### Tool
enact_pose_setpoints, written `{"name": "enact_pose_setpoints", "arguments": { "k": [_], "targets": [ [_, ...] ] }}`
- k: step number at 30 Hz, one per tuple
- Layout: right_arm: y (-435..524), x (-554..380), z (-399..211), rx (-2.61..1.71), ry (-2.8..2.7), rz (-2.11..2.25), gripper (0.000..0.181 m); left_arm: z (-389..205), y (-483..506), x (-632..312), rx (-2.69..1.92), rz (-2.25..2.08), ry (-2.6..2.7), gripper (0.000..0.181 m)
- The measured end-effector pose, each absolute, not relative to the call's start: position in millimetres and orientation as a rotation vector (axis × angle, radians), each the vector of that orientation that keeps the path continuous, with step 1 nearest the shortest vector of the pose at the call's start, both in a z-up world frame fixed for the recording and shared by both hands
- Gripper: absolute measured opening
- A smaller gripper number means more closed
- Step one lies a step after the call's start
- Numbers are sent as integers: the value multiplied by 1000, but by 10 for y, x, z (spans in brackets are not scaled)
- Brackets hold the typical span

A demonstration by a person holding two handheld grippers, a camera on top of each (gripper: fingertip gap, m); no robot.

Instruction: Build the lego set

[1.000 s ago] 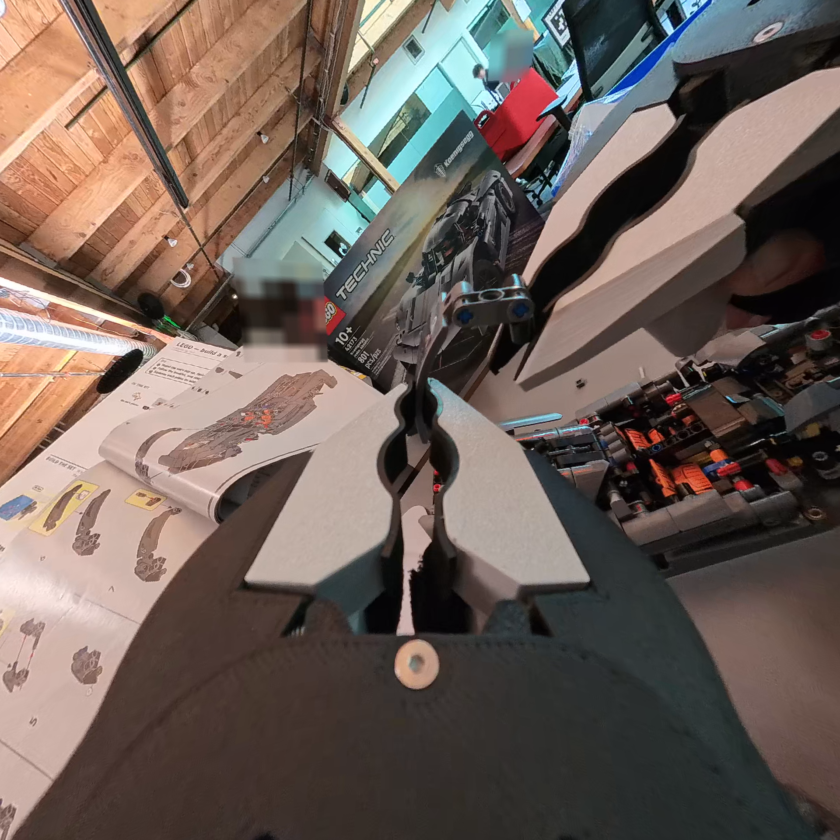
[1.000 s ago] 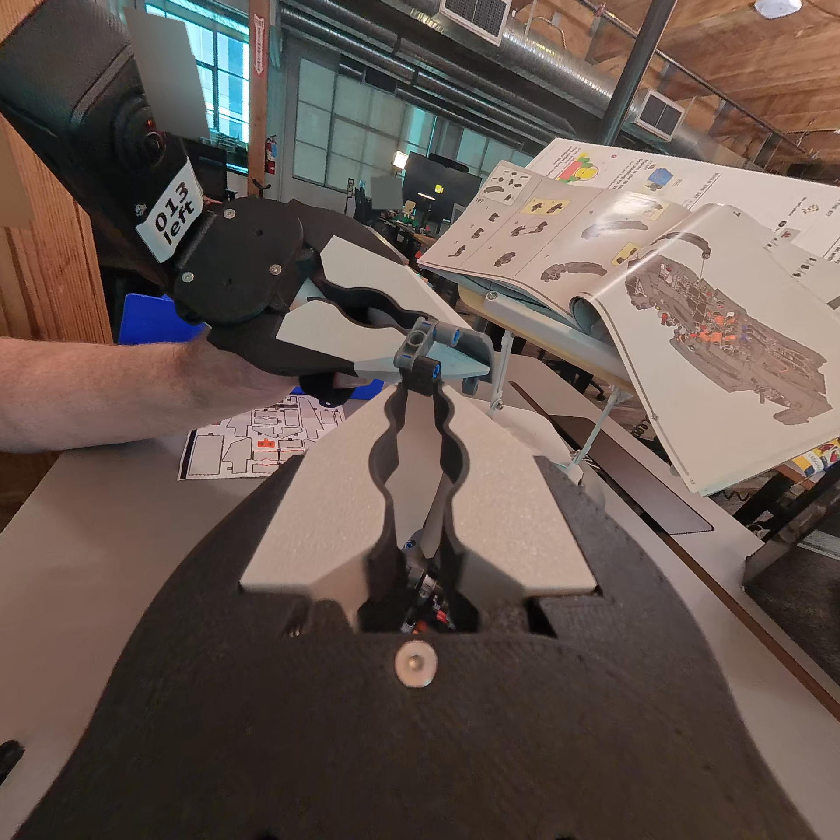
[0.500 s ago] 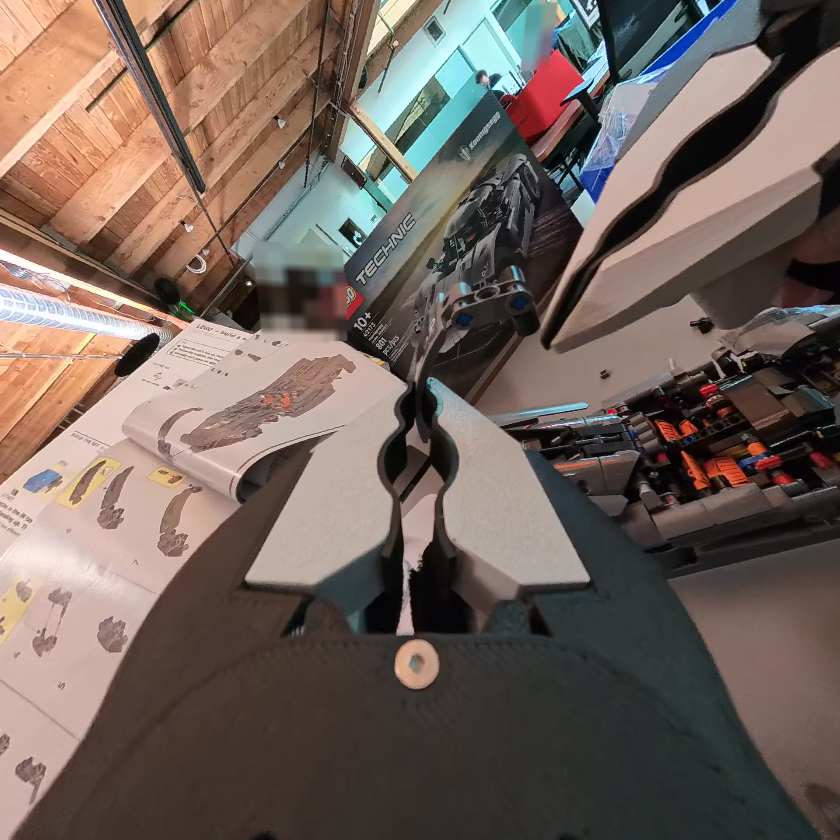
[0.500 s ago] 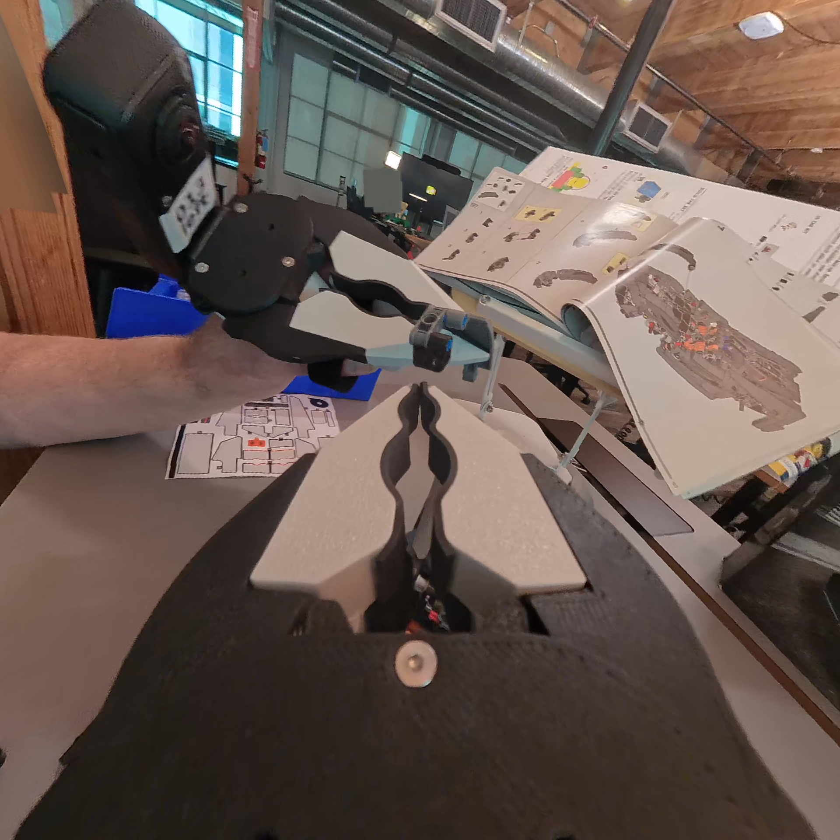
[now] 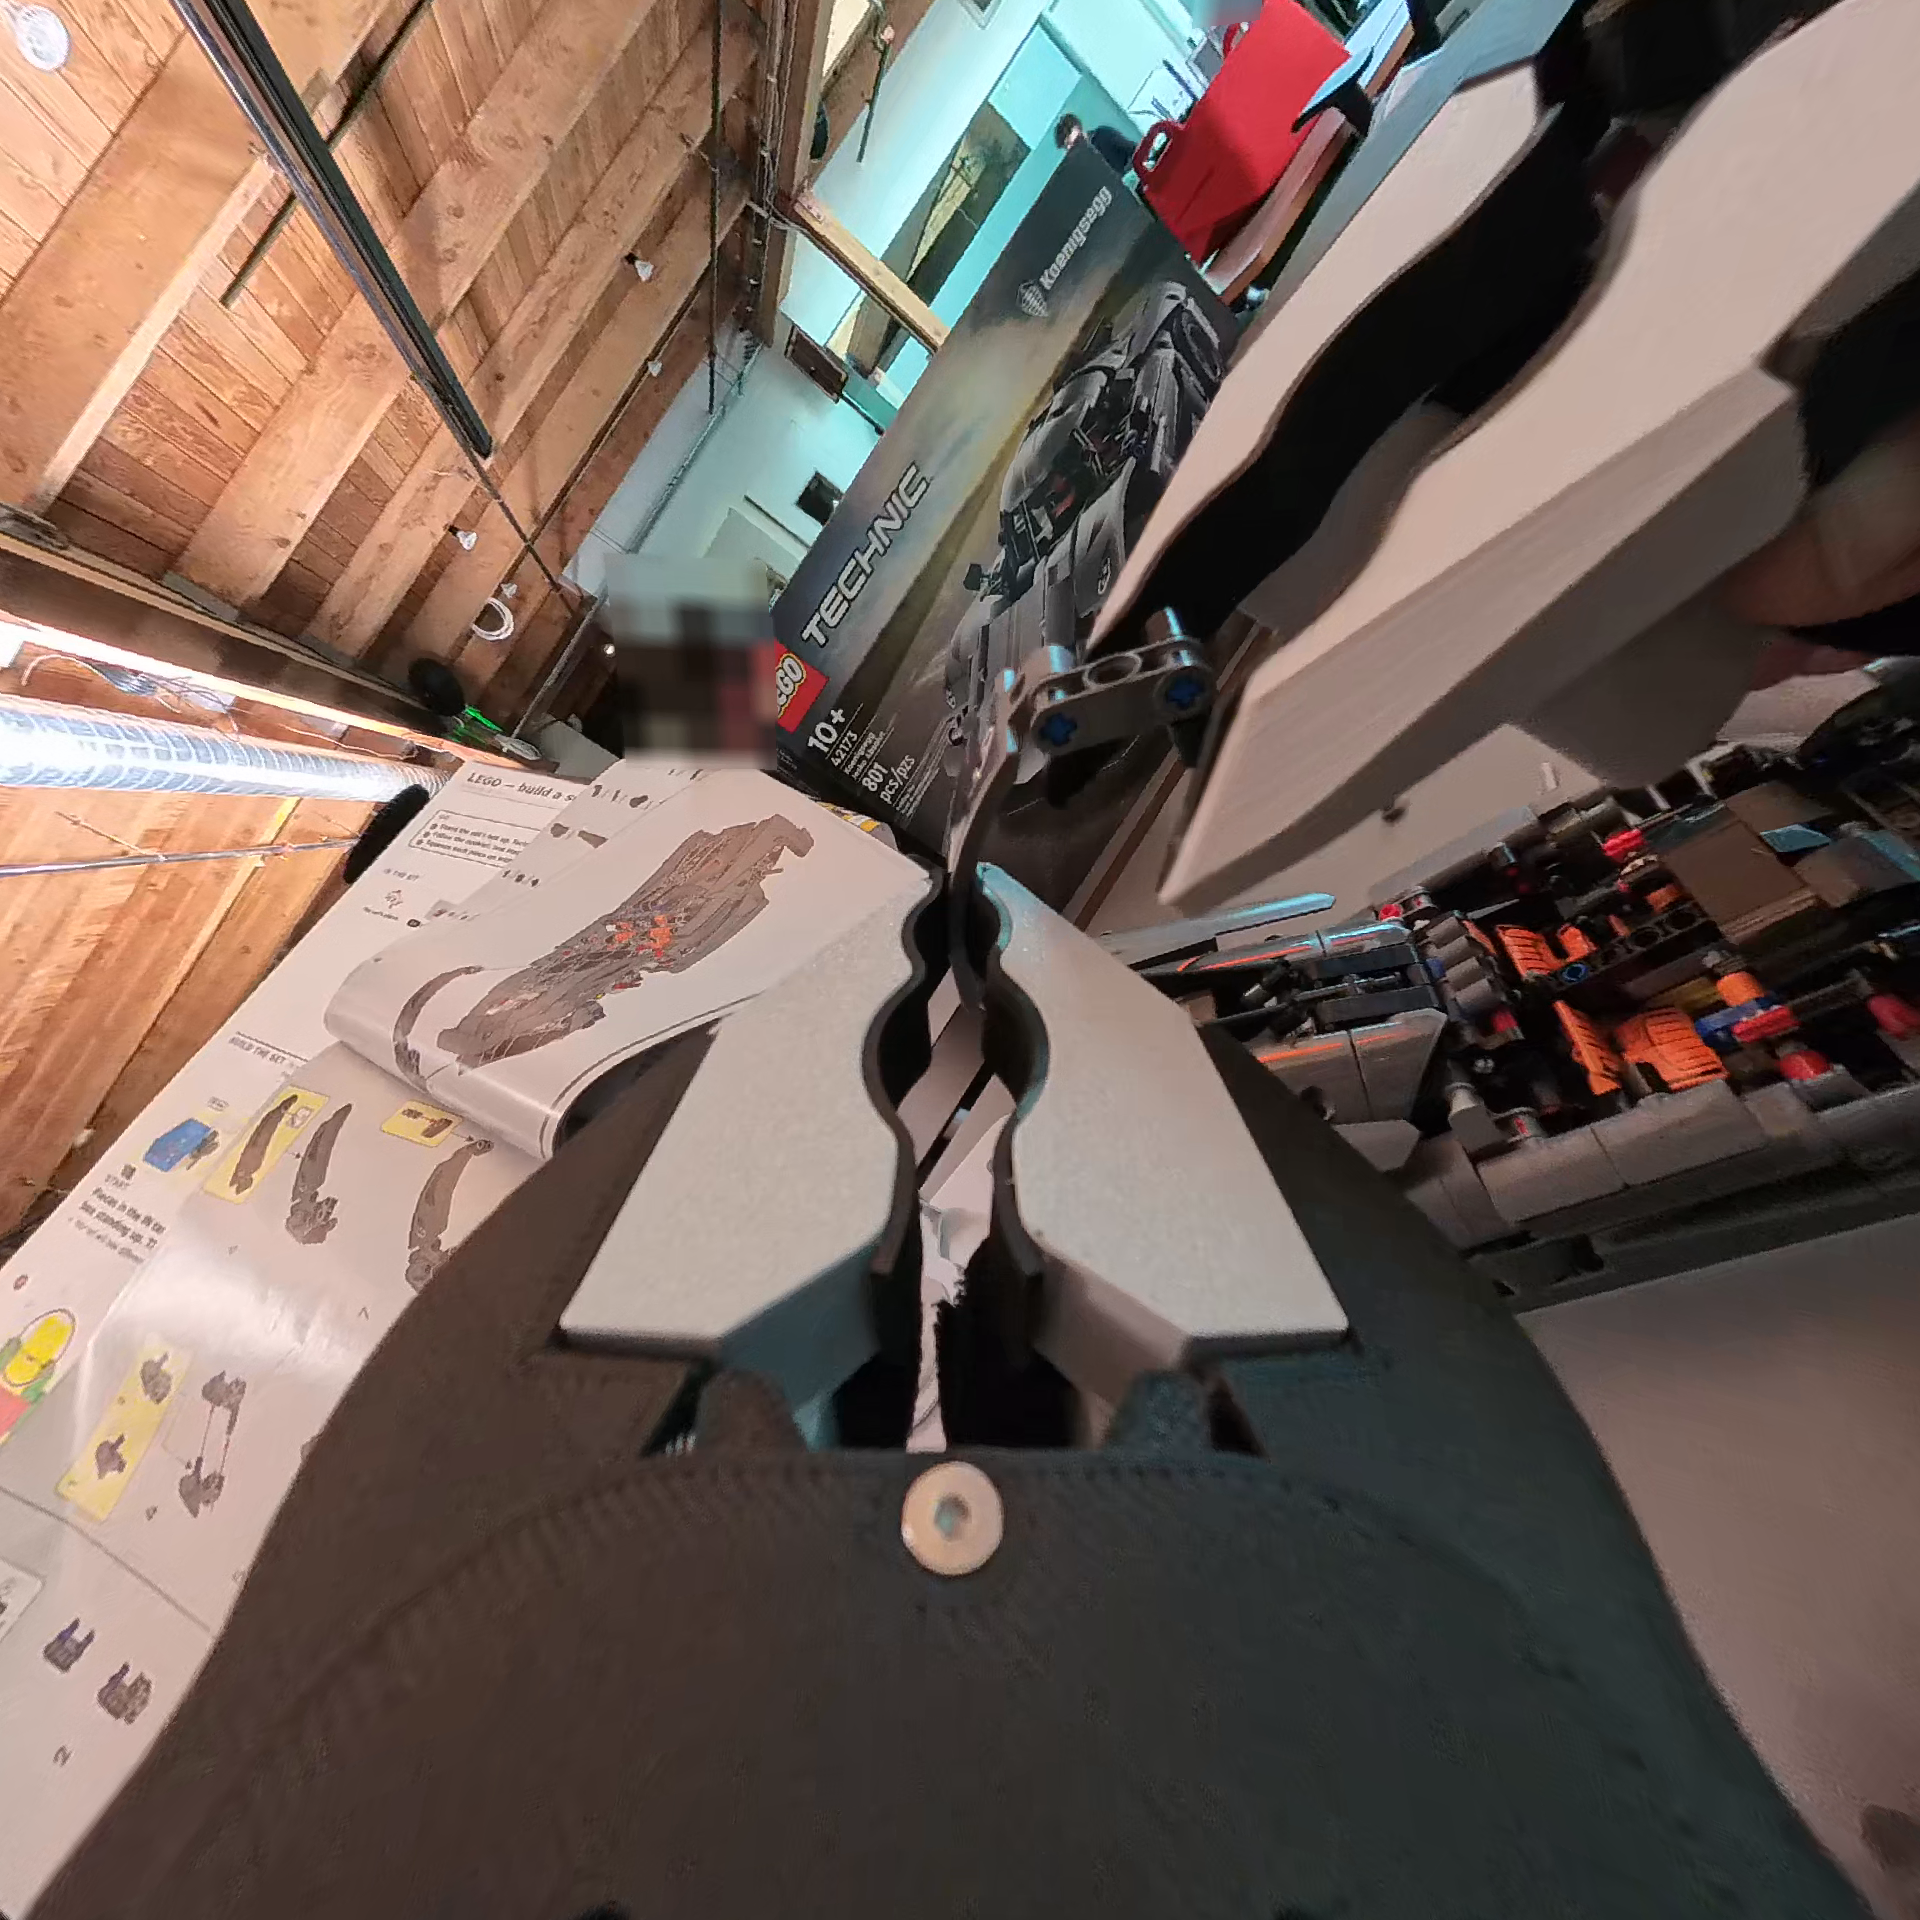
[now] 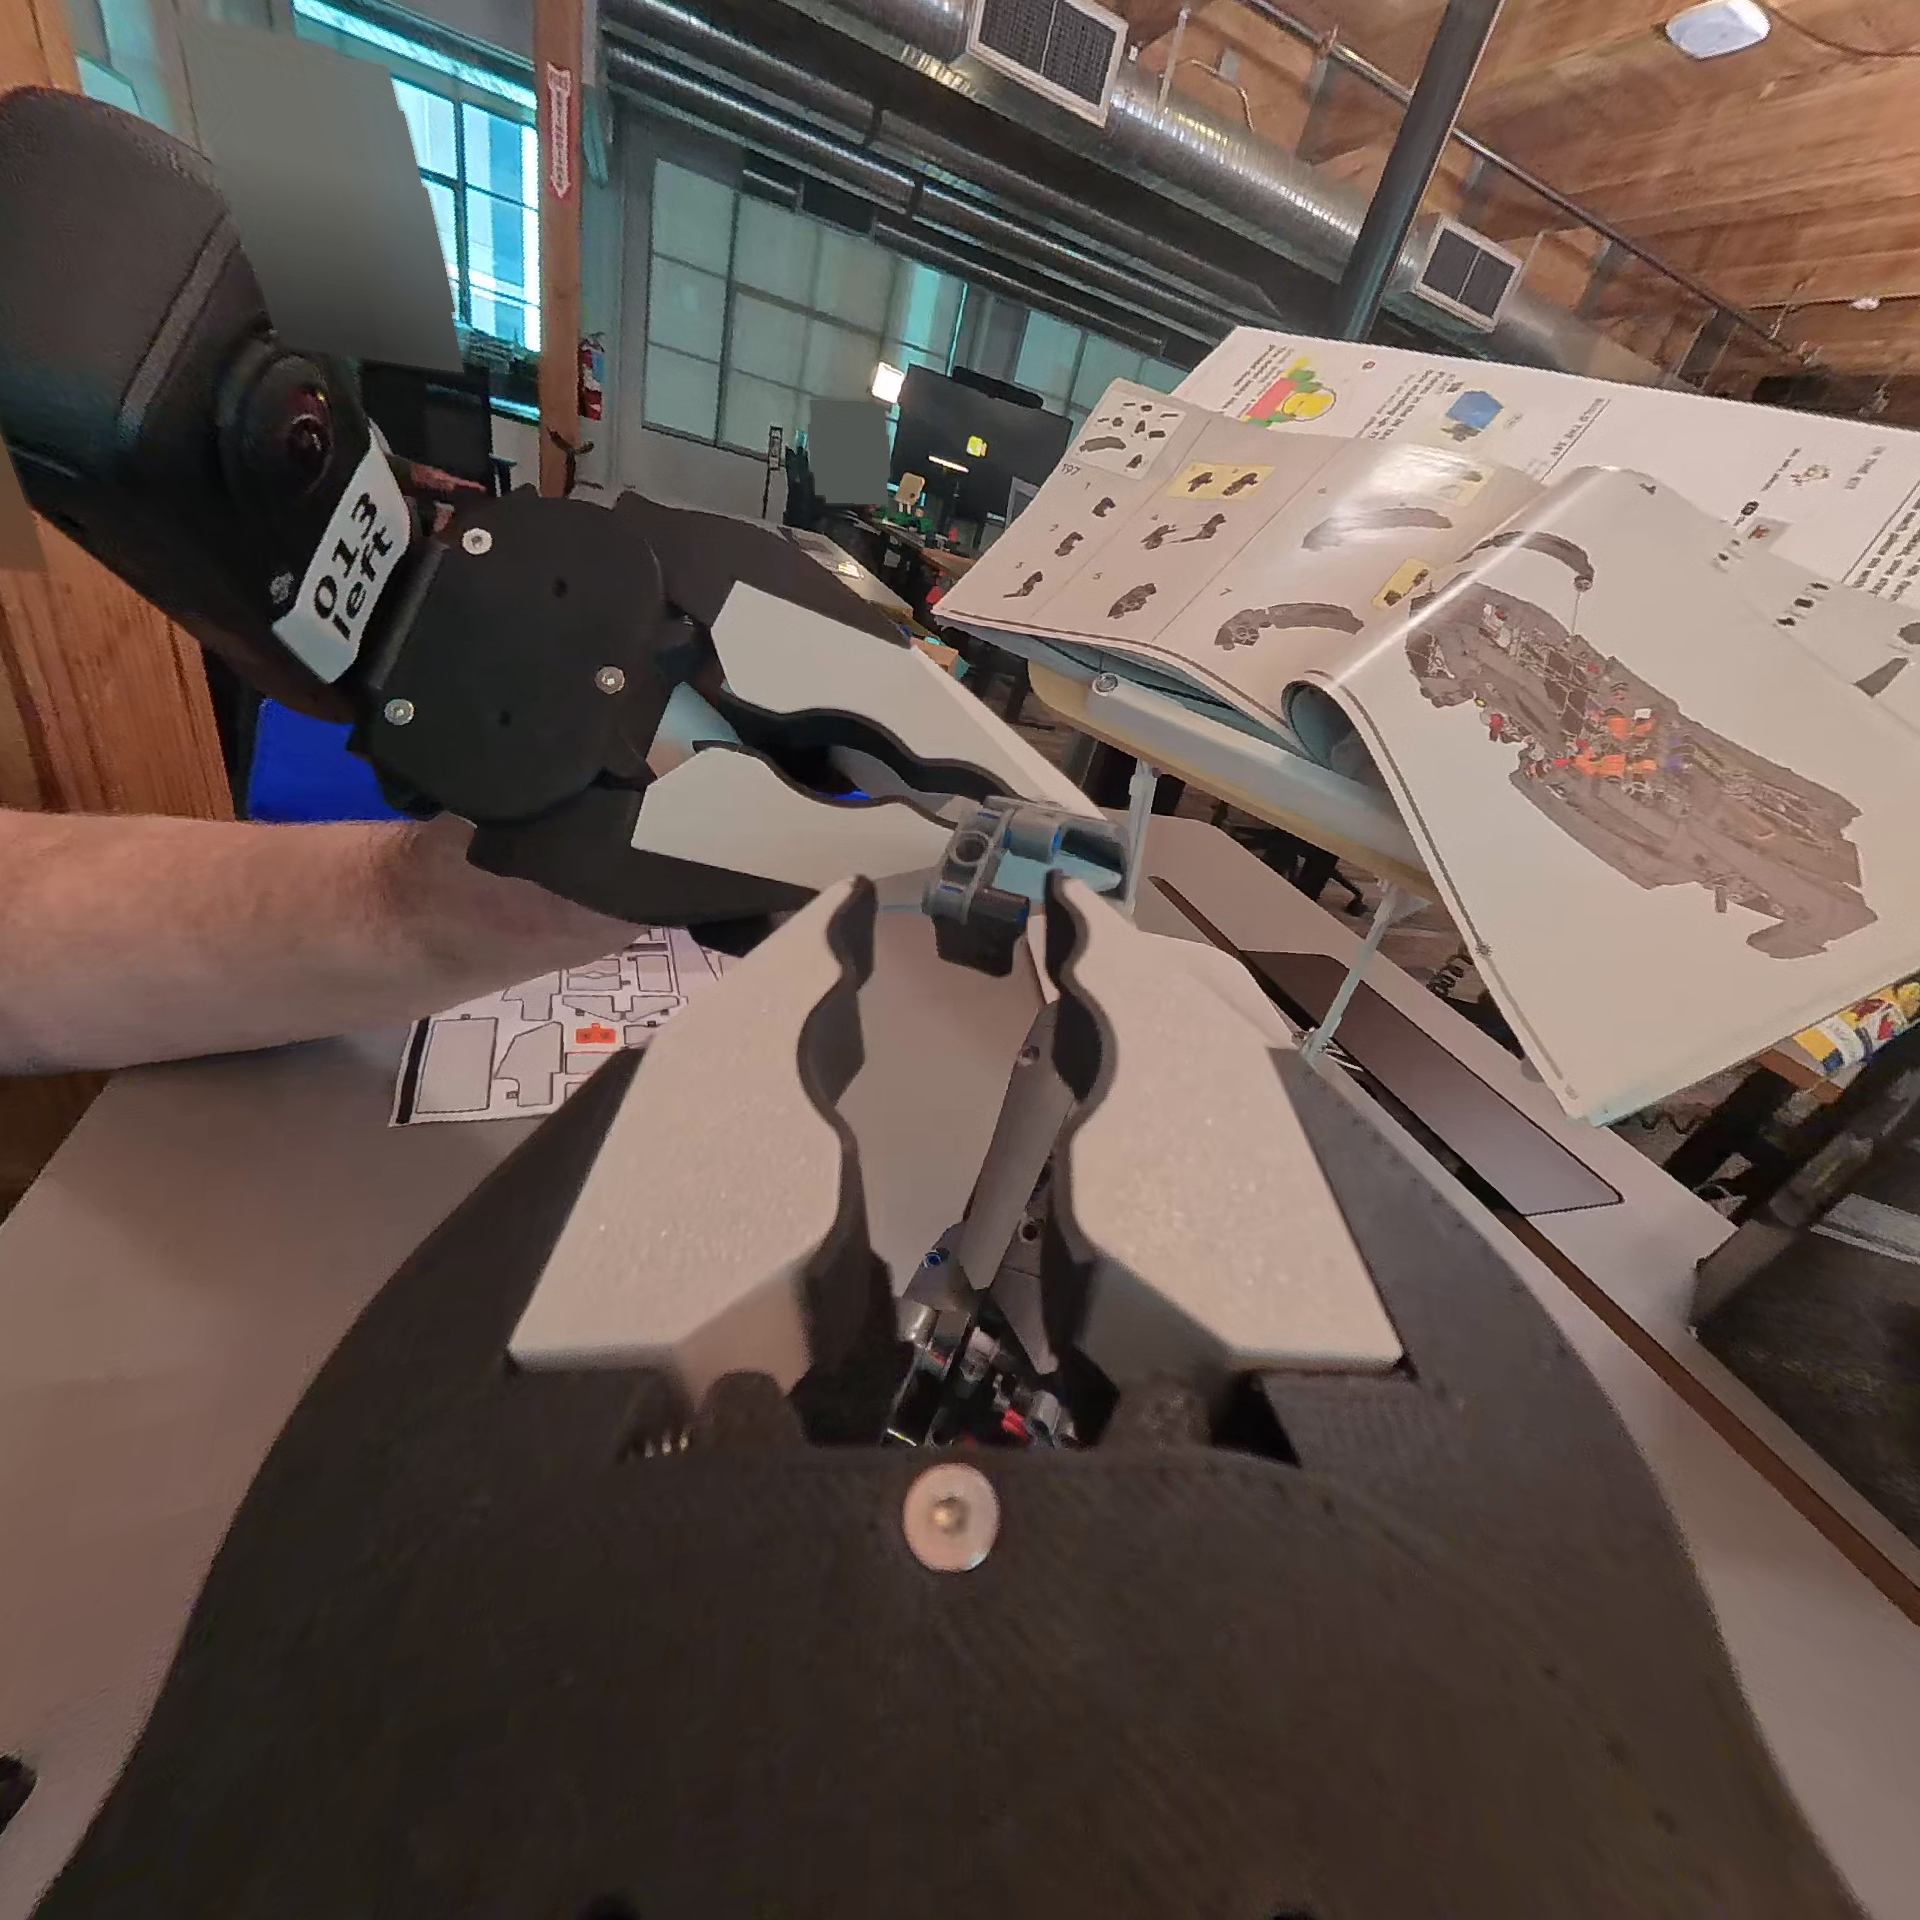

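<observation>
My left gripper (image 5: 961, 883) is shut on a thin grey curved Lego panel (image 5: 982, 790), held up in the air. A grey beam with blue pins (image 5: 1117, 691) caps the panel. In the right wrist view, my right gripper (image 6: 956, 899) is open. Its fingertips (image 6: 1060, 904) stand either side of the beam (image 6: 987, 857), with the right tip close against it. The left gripper (image 6: 1029, 826) comes in from the left there. The right gripper (image 5: 1184, 623) also shows at the upper right of the left wrist view. The part-built grey and orange car (image 5: 1579, 997) lies on the table.
The open instruction booklet (image 6: 1558, 727) rests on a tilted stand at the right. The set's box (image 5: 987, 499) stands behind the car. A sticker sheet (image 6: 540, 1039) lies on the grey table (image 6: 208, 1247). A person's forearm (image 6: 208, 935) reaches in from the left. About 4 cm separates my left fingertips from my right.
My right gripper was shut just below the beam. Its jaws have opened and now stand around the beam. My left gripper kept its hold and tilted slightly.
</observation>
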State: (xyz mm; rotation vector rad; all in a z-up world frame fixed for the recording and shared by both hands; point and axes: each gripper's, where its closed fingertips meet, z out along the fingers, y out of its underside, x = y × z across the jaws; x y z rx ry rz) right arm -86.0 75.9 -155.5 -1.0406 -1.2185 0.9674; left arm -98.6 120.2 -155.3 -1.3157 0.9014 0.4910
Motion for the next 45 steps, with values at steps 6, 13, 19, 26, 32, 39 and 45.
{"name": "enact_pose_setpoints", "arguments": {
  "k": [6,13,19,26,32,39,45],
  "targets": [
    [794,-841,-1548,-1049,-1207,921,16,-1561,1199,-961,-1311,498,904,0],
    [788,-842,-1541,-1034,-1208,908,16,-1551,1190,-956,-1303,475,898,0],
    [780,-838,-1525,-1017,-1208,873,16,-1534,1179,-947,-1281,474,896,0],
    [802,-808,-1481,-996,-1196,799,16,-1493,1143,-899,-1228,466,903,10],
    [776,-809,-1475,-984,-1214,797,16,-1437,1079,-826,-1147,531,931,11],
    [714,-832,-1498,-978,-1248,834,16,-1406,1044,-834,-1117,637,953,0],
    [776,-835,-1521,-1023,-1218,835,18,-1396,1081,-897,-1142,707,922,0]
  ]
}}
